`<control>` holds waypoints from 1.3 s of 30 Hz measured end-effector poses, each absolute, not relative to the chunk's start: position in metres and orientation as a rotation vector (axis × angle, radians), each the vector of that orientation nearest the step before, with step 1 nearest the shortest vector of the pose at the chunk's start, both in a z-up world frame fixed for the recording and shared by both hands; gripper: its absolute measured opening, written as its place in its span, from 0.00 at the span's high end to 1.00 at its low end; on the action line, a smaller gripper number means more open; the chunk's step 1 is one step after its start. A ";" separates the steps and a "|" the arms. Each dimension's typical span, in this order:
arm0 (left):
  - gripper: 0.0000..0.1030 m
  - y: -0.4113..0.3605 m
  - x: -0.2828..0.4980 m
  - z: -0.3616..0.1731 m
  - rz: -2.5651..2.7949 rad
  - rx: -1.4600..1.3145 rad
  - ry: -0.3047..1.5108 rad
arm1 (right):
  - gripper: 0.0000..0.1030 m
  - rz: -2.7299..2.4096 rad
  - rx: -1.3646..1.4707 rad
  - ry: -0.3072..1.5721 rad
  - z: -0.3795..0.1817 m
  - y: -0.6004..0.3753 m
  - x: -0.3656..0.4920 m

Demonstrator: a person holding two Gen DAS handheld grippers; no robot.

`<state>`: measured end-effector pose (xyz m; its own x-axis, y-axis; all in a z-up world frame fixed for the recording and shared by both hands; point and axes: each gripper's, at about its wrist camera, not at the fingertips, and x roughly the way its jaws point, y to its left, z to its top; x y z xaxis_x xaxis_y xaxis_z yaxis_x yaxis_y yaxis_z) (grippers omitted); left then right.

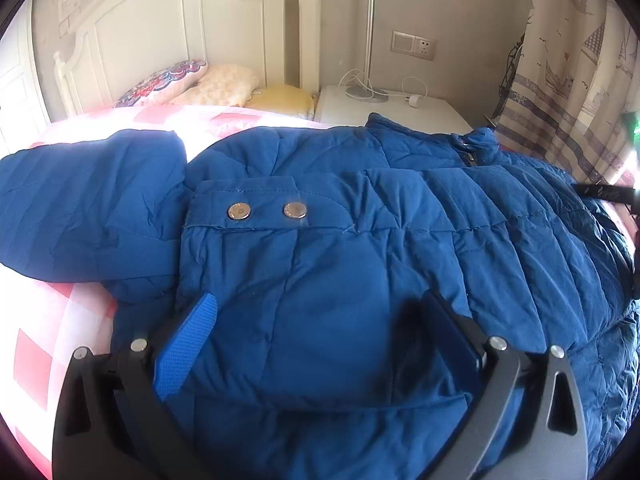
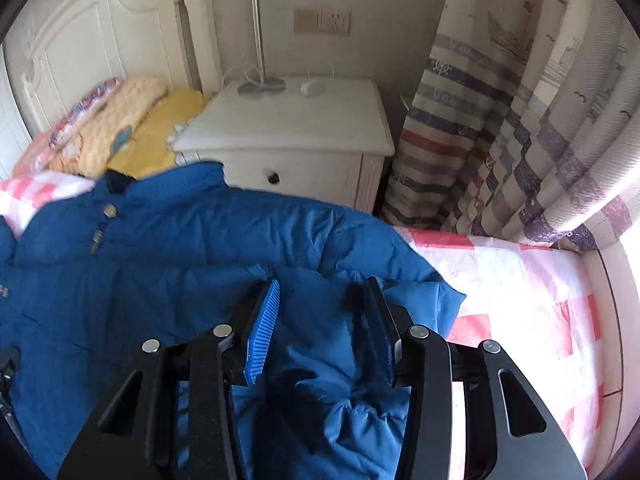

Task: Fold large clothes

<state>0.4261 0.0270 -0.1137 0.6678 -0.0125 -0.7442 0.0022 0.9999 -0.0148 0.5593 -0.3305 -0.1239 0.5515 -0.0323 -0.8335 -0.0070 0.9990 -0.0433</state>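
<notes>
Jacket: one blue quilted puffer jacket (image 1: 360,248), soft and wrinkled, stitched in padded bands; it lies spread across the bed, collar toward the nightstand.
Snaps: two round silver metal snap buttons (image 1: 239,211) sit side by side on a flat tab in the left wrist view; one more shows near the collar in the right wrist view, above a zipper pull.
Sleeve: one padded blue sleeve (image 1: 88,208) lies out to the left of the body, on the bedspread.
Bed: one bed with a pink-and-white checked bedspread (image 2: 520,280), smooth cotton, under the jacket.
Headboard: one white panelled wooden headboard (image 1: 160,40) with a curved top.
Pillows: three at the head of the bed, one patterned red and blue (image 1: 168,80), one pale peach (image 1: 224,84), one yellow (image 1: 280,98).
Nightstand: one white boxy wooden nightstand (image 2: 288,128) with one dark round knob; a thin metal lamp pole and white cables stand on it.
Curtain: one heavy woven curtain (image 2: 520,120), striped purple, red and cream, falling in folds.
Left gripper (image 1: 320,312): two black fingers, a ribbed blue pad on one; the jaws stand wide apart, resting on the jacket's lower body with fabric mounded between, not pinched.
Right gripper (image 2: 324,300): jaws part-closed with a bunched fold of the jacket's edge between the blue ribbed pads; whether they pinch it I cannot tell.
</notes>
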 end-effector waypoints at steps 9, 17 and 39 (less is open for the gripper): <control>0.02 0.029 0.426 -0.115 -0.018 -0.029 0.840 | 0.55 -0.092 0.005 1.025 -0.127 -0.338 0.579; 0.02 0.029 0.428 -0.115 -0.017 -0.032 0.841 | 0.49 -0.003 0.176 0.843 -0.095 -0.340 0.524; 0.02 0.033 0.427 -0.115 -0.022 -0.053 0.835 | 0.17 0.080 -0.088 0.924 -0.128 -0.244 0.431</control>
